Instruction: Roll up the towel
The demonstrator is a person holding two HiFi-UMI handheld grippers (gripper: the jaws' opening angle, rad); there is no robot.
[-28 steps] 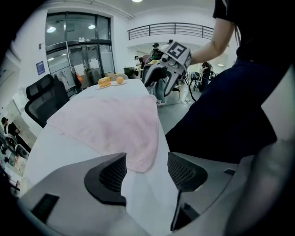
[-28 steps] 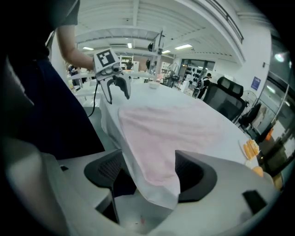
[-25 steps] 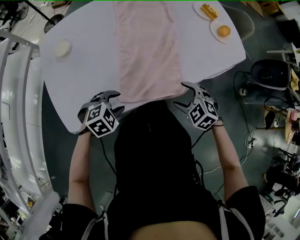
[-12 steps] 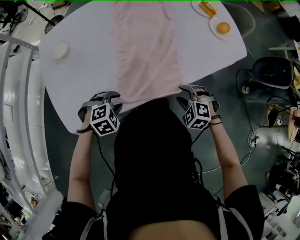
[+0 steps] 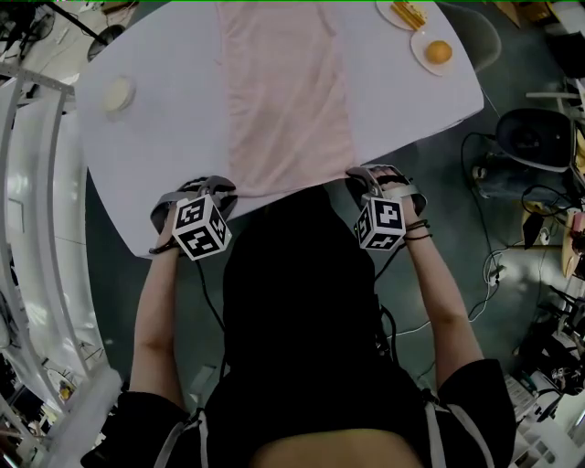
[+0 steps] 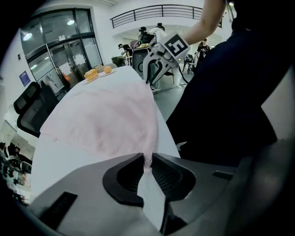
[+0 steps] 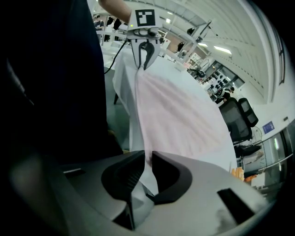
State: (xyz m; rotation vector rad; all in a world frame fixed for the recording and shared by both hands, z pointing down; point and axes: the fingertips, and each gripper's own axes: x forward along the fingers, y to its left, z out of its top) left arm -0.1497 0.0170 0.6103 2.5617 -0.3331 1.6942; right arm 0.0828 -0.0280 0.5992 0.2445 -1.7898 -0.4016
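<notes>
A pale pink towel (image 5: 288,91) lies flat and lengthways on the white table (image 5: 155,155), its near end at the table's edge in front of me. My left gripper (image 5: 227,189) is at the towel's near left corner. Its jaws are closing, and the towel (image 6: 101,120) corner sits pinched between the left gripper (image 6: 147,159) pads. My right gripper (image 5: 358,175) is at the near right corner, jaws also closing. The towel (image 7: 179,115) edge is nipped between the right gripper (image 7: 148,159) pads. Each gripper view shows the other gripper at the far corner.
A plate with an orange (image 5: 438,53) and a plate of yellow food (image 5: 407,15) stand at the table's far right. A small pale dish (image 5: 120,93) sits at the left. An office chair (image 5: 530,137) stands on the floor to the right.
Both grippers have come in to the towel's near corners and their jaws have gone from wide to nearly together. The right one sank a little and rolled.
</notes>
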